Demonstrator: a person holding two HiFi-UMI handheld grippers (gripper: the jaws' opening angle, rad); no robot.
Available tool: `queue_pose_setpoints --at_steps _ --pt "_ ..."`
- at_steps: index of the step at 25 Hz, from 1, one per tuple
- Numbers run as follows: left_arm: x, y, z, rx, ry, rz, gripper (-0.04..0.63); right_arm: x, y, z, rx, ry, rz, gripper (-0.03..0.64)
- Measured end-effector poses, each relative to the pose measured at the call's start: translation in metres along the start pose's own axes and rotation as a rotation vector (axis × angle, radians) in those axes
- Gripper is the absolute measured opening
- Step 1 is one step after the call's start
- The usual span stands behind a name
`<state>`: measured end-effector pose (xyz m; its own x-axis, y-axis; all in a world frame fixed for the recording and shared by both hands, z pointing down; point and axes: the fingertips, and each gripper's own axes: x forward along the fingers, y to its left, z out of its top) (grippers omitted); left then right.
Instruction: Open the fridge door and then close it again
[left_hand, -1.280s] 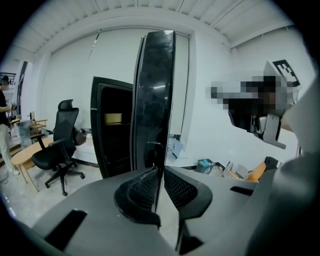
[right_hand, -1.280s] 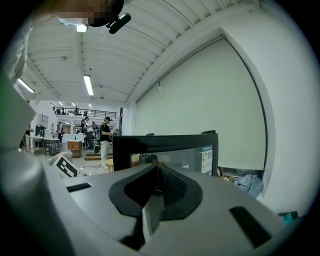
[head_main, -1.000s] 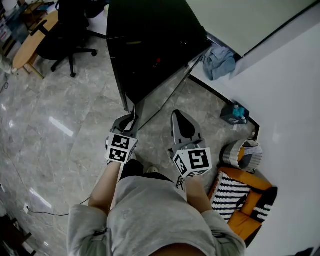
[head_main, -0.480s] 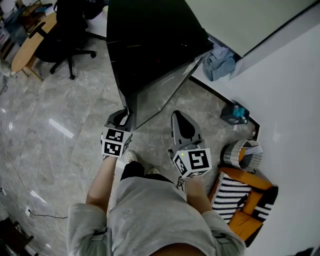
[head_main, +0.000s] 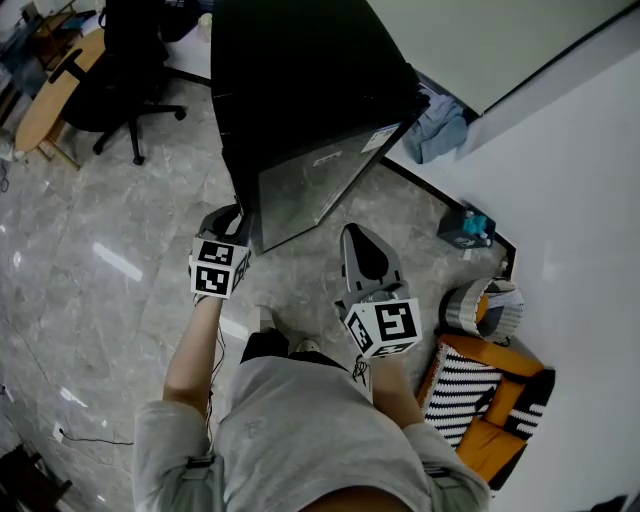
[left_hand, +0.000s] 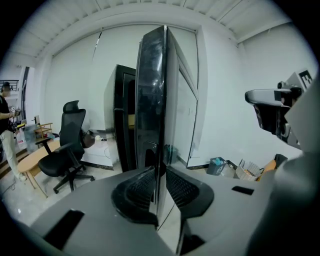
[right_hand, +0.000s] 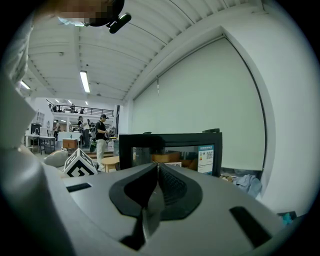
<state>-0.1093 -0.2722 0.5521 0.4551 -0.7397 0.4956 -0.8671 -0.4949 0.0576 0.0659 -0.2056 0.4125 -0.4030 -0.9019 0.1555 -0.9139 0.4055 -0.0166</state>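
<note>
The black fridge (head_main: 300, 90) stands ahead of me with its door (head_main: 320, 185) swung partly open. My left gripper (head_main: 232, 222) is at the door's free edge. In the left gripper view that edge (left_hand: 152, 100) runs upright between the two pads of the left gripper (left_hand: 159, 185). The jaws have just been opening and stand a little apart around the edge. My right gripper (head_main: 365, 240) hangs to the right of the door, apart from it. It is shut with nothing in it (right_hand: 157, 172), and it faces the fridge (right_hand: 170, 142).
A black office chair (head_main: 120, 60) and a wooden table (head_main: 50, 100) stand at the far left. A blue cloth (head_main: 440, 125), a teal box (head_main: 470, 228), a basket (head_main: 485, 305) and an orange striped bag (head_main: 490, 400) lie along the white wall at the right. People stand far off.
The fridge door has swung wider open. My left gripper has moved left with the door's edge. The right gripper has barely shifted.
</note>
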Motion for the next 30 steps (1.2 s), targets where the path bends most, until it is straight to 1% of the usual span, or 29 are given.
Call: queue_pose_setpoints --at_steps 7,11,16,25,30 --pt "0.015 0.026 0.01 0.008 0.005 -0.015 0.078 0.013 -0.001 -0.001 0.002 0.009 -0.024 0.026" --pt "0.025 0.041 0.013 0.034 0.011 -0.011 0.08 0.017 -0.003 -0.003 0.005 0.014 -0.043 0.025" --pt "0.033 0.05 0.021 0.029 0.012 -0.033 0.081 0.022 -0.005 -0.004 0.008 0.017 -0.064 0.025" --pt "0.048 0.069 0.03 0.047 0.016 -0.022 0.081 0.027 -0.008 -0.006 0.01 0.024 -0.089 0.025" --pt "0.051 0.07 0.031 0.049 0.009 -0.031 0.083 0.029 -0.011 -0.006 0.014 0.025 -0.095 0.025"
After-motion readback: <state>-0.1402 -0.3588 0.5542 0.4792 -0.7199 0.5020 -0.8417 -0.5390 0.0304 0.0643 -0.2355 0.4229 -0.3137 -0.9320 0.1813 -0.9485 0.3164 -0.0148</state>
